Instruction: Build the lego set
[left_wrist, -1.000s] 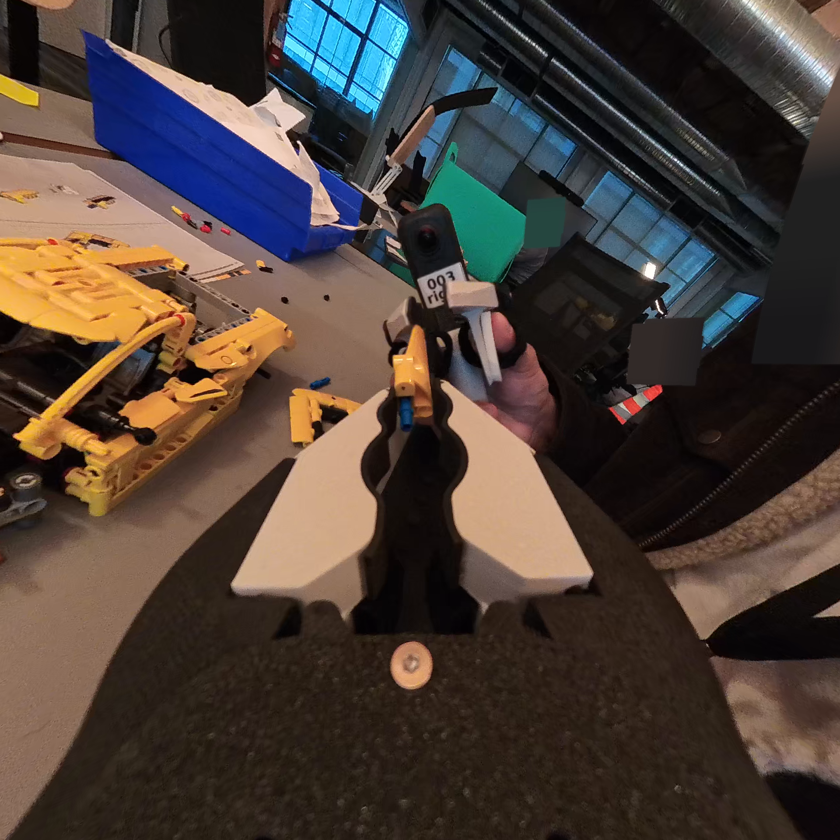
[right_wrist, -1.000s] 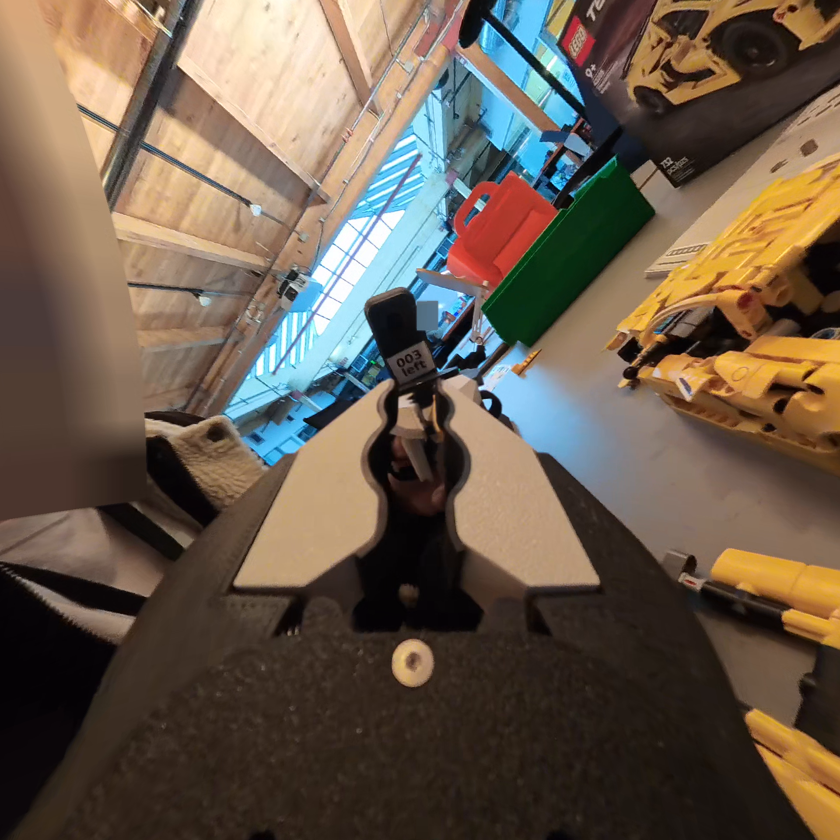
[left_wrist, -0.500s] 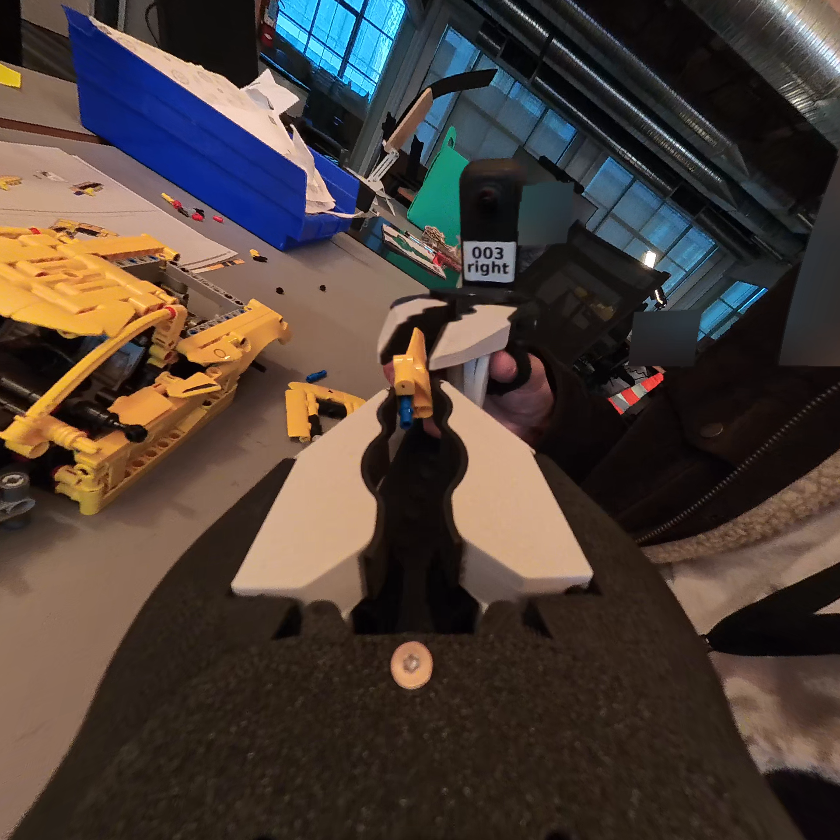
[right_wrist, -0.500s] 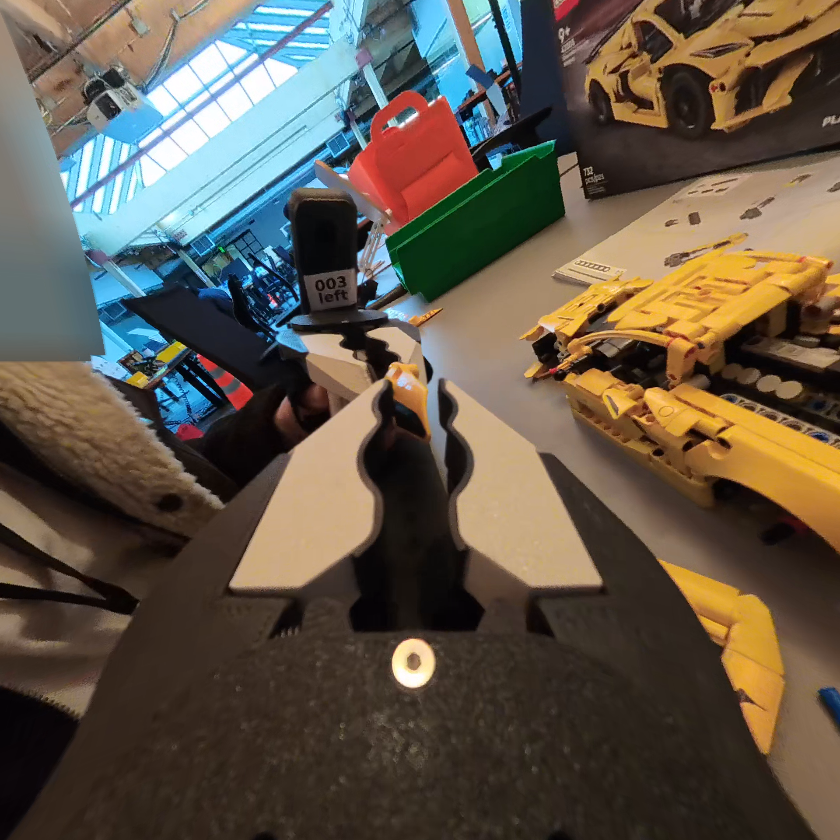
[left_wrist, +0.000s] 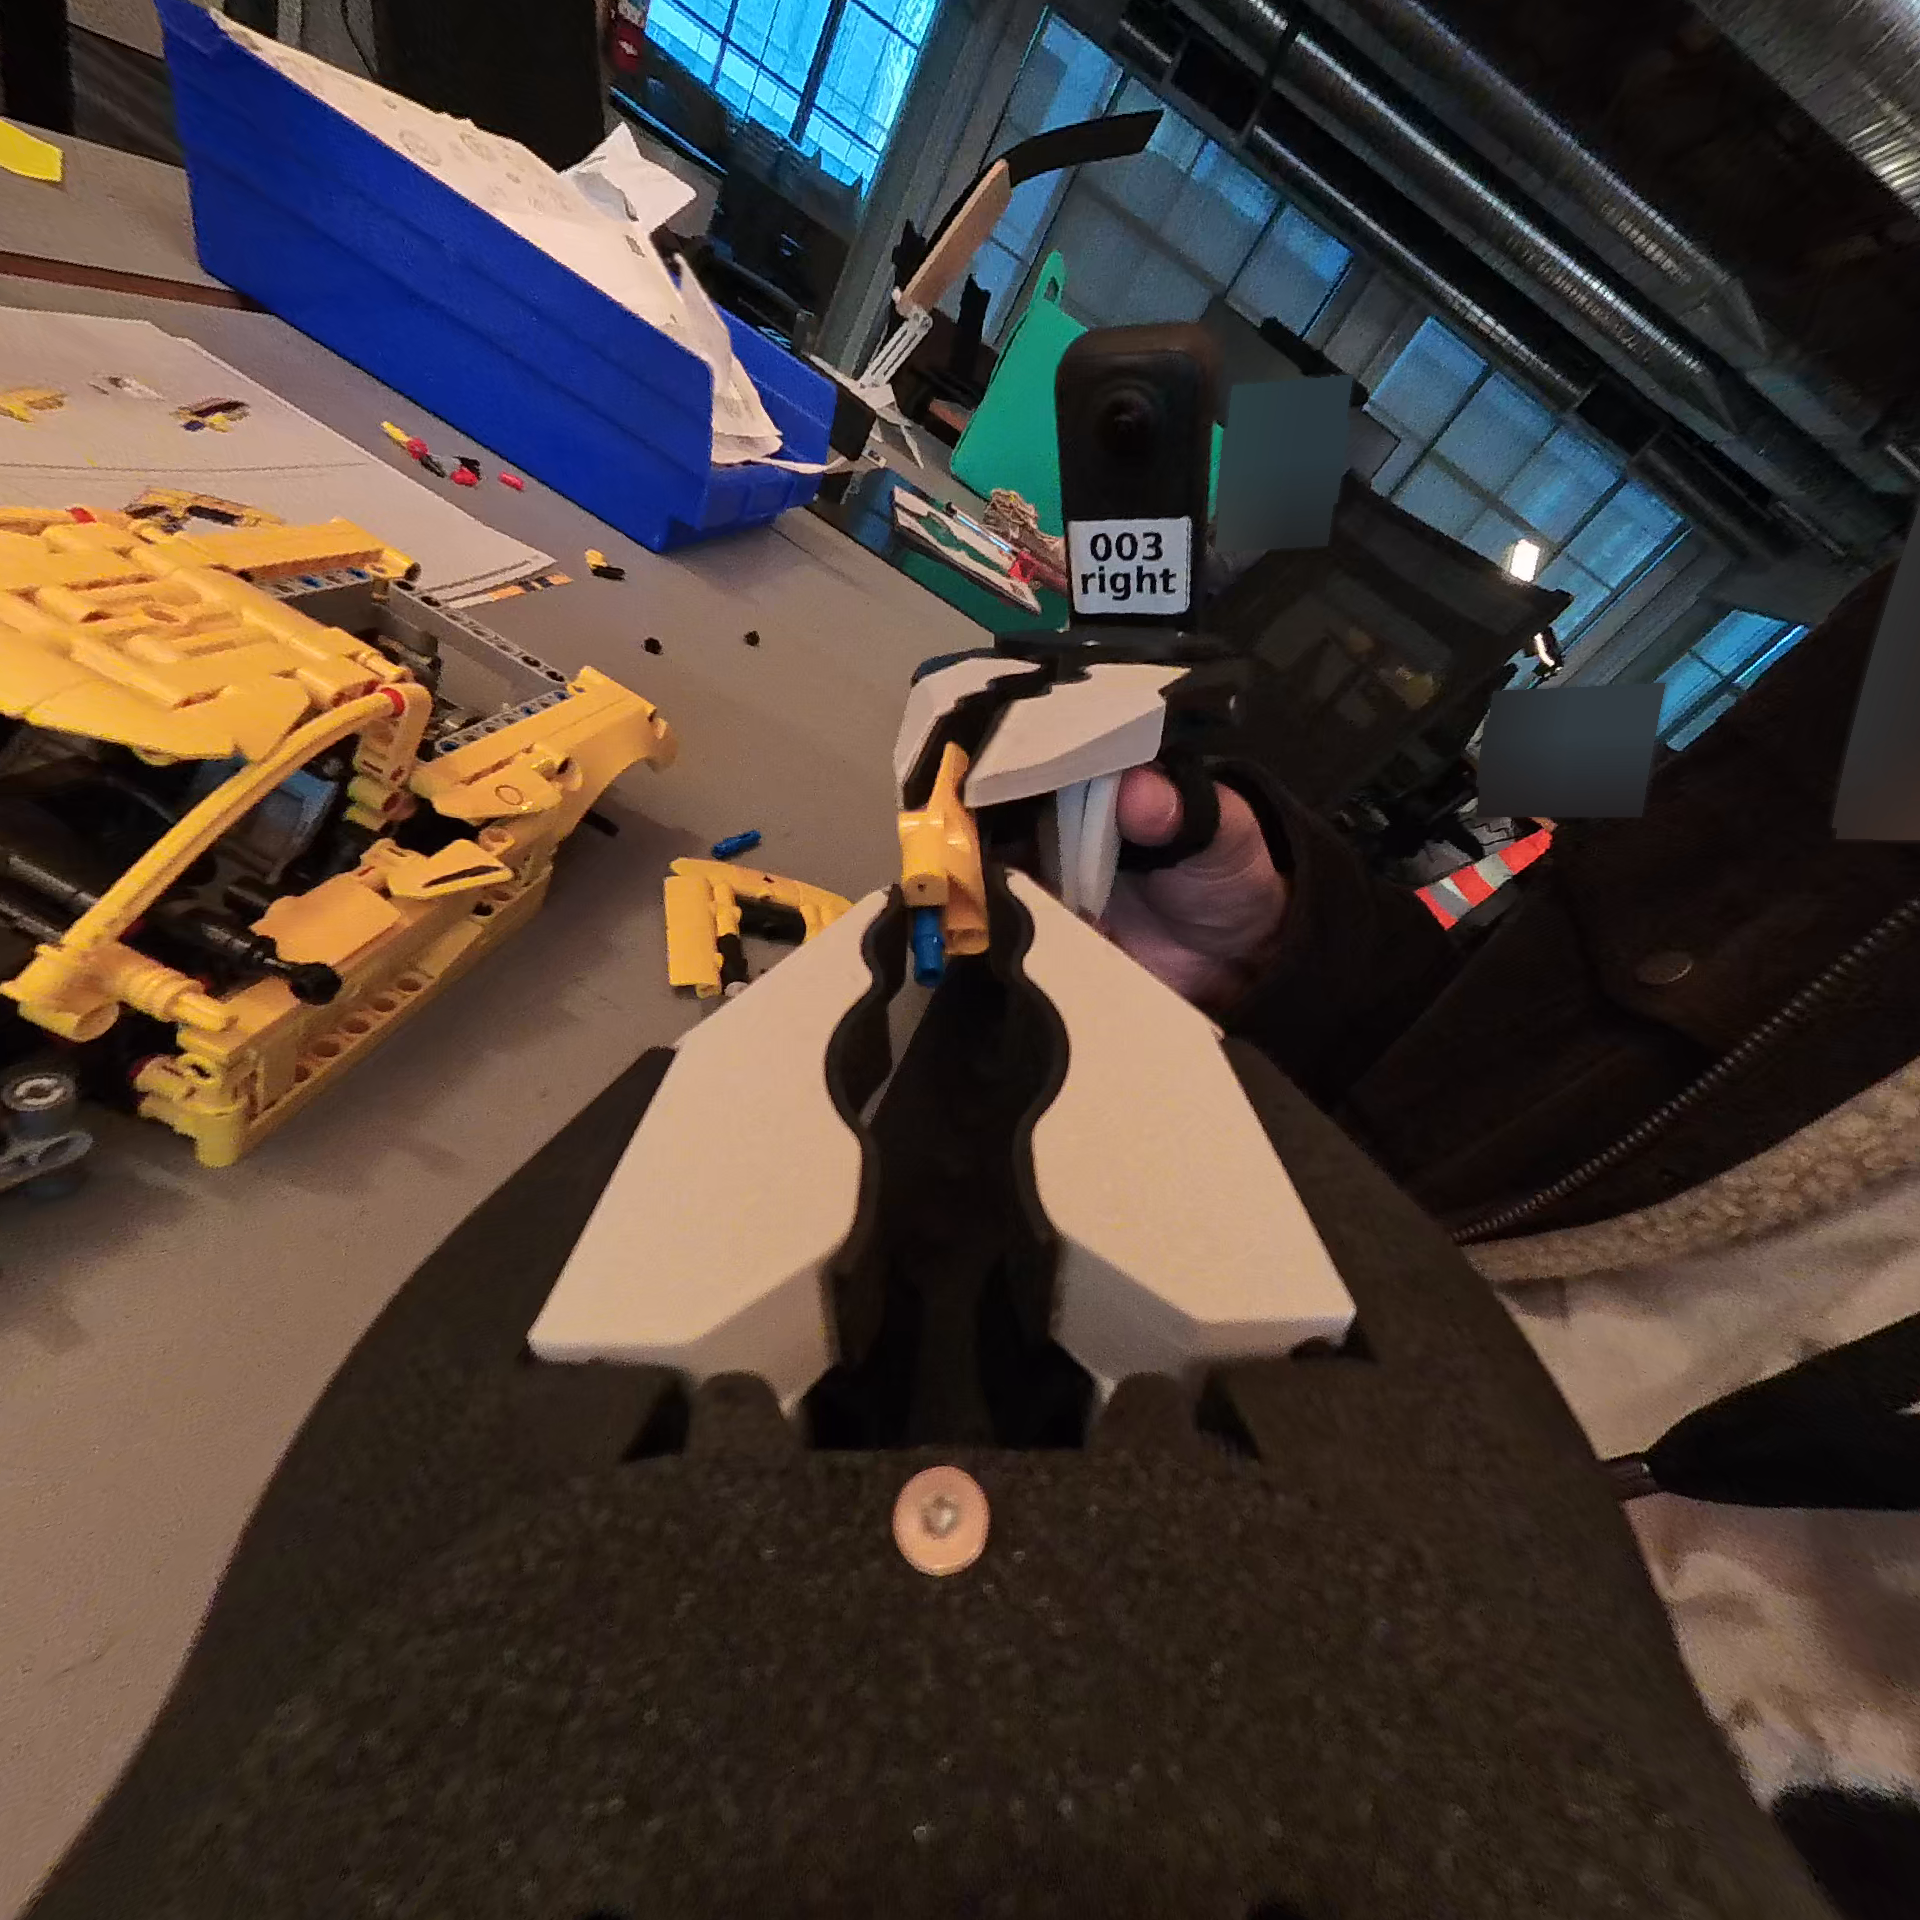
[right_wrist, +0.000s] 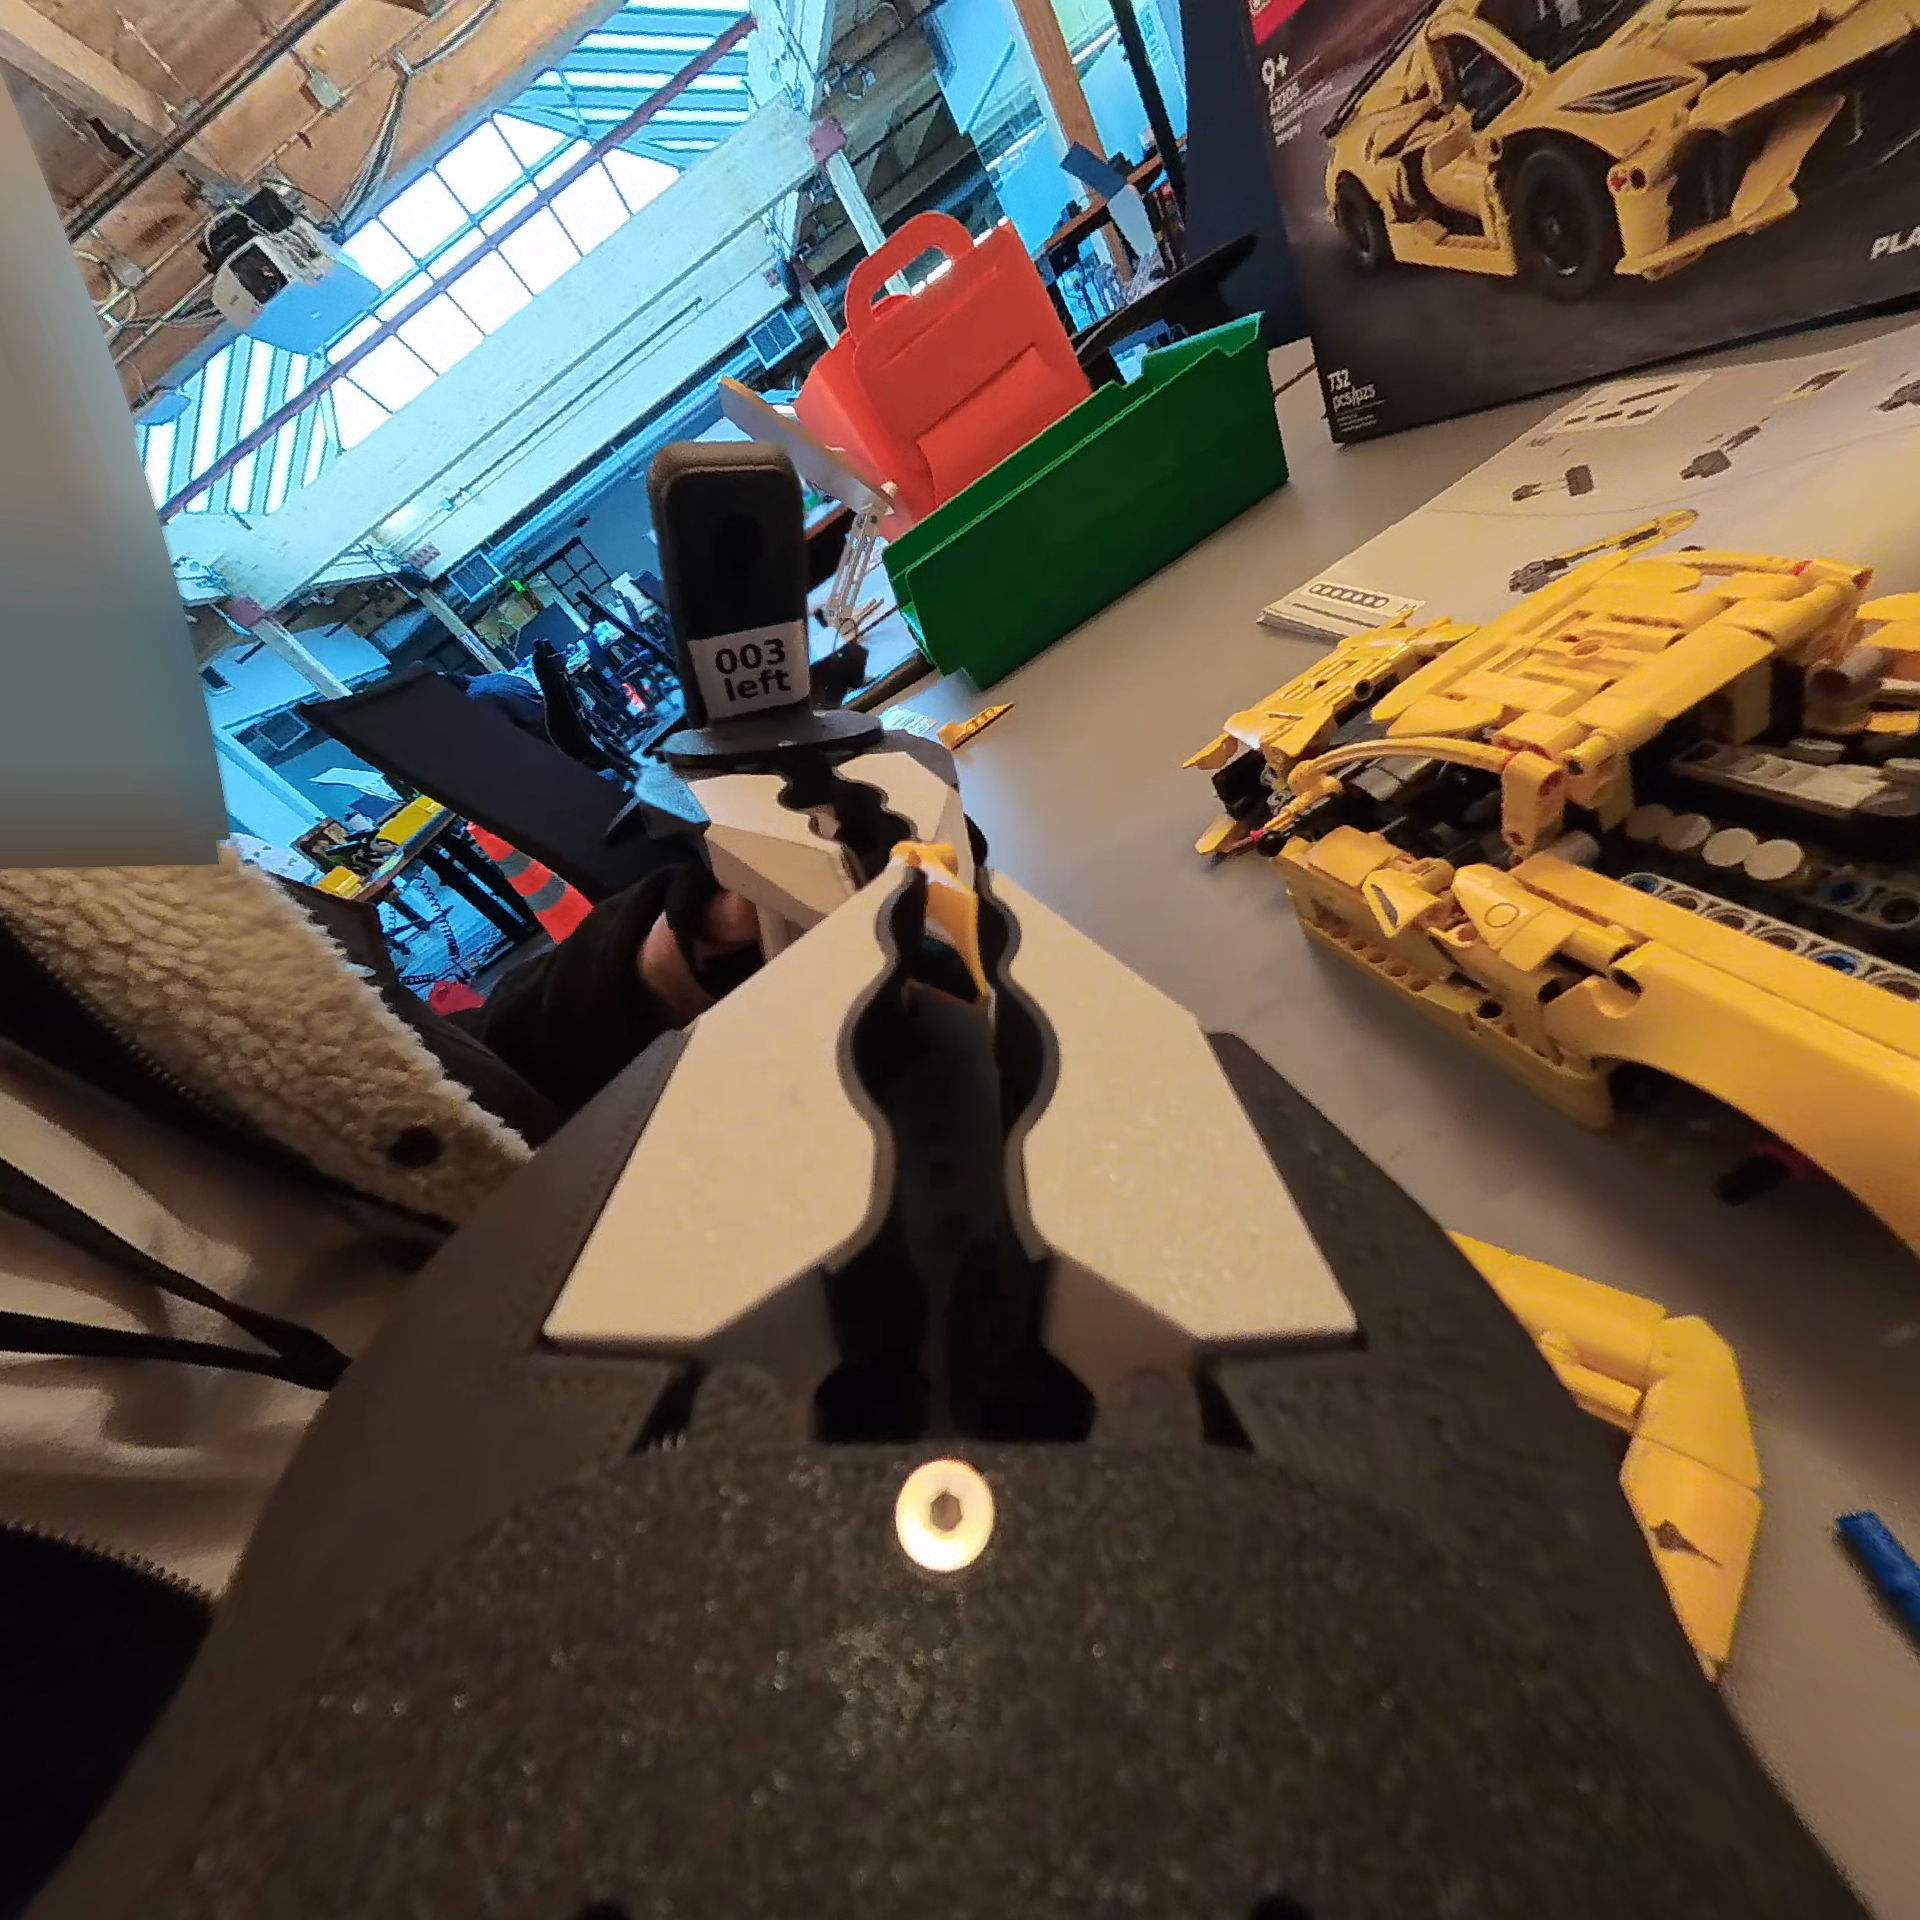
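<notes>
The grey worktop carries a half-built yellow lego car, which lies partly on a printed instruction sheet. Near the car lie a small yellow sub-assembly and a blue pin. Further back stand a blue bin, a green bin and the set's box.

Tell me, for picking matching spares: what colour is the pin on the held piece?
Blue pin, clearest in the left wrist view.
</notes>
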